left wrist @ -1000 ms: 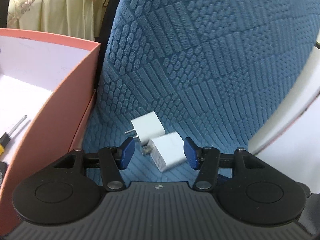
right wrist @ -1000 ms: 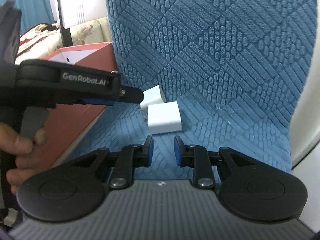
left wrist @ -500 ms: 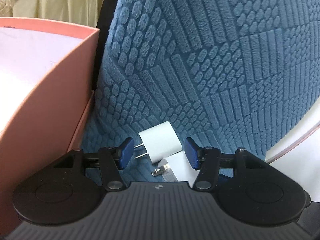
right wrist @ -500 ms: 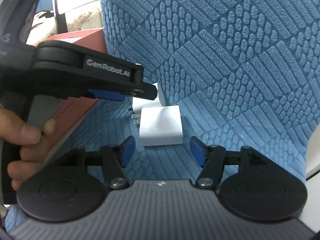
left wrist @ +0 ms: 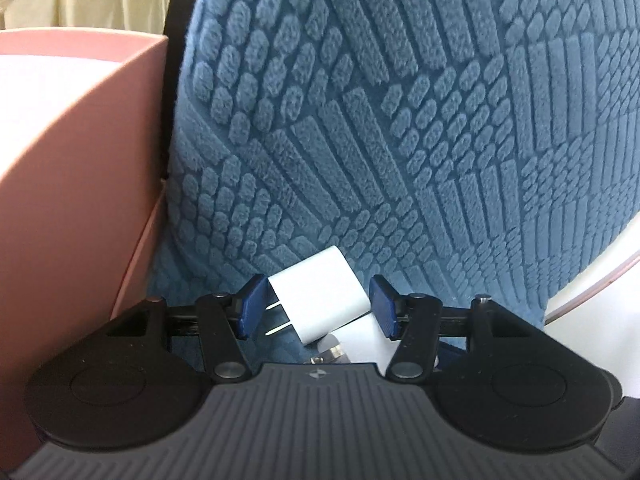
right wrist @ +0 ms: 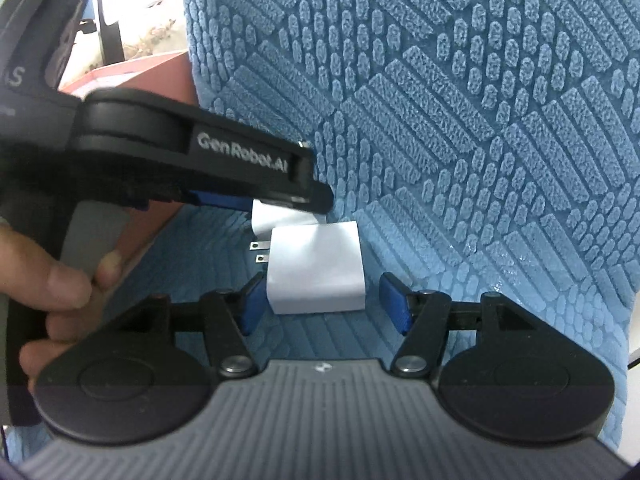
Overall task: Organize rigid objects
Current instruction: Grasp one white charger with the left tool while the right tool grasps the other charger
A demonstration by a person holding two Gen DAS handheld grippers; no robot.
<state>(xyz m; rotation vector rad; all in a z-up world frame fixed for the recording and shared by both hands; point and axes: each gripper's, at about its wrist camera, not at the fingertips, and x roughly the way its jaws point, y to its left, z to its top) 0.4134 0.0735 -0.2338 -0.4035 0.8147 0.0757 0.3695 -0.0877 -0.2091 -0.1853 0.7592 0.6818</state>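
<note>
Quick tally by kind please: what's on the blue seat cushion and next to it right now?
White square plug-in chargers with metal prongs: 2, far one, near one
Pink cardboard box with white inside: 1
Blue textured seat cushion: 1
Total: 4

A: Which colours show?
B: White chargers (left wrist: 318, 294) (right wrist: 316, 268) with silver prongs, on a blue cushion (left wrist: 400, 140) in raised brick-and-pebble patchwork
A: And that box?
B: The box (left wrist: 80, 184) is salmon pink, grippers black with blue pads (right wrist: 394, 302)
</note>
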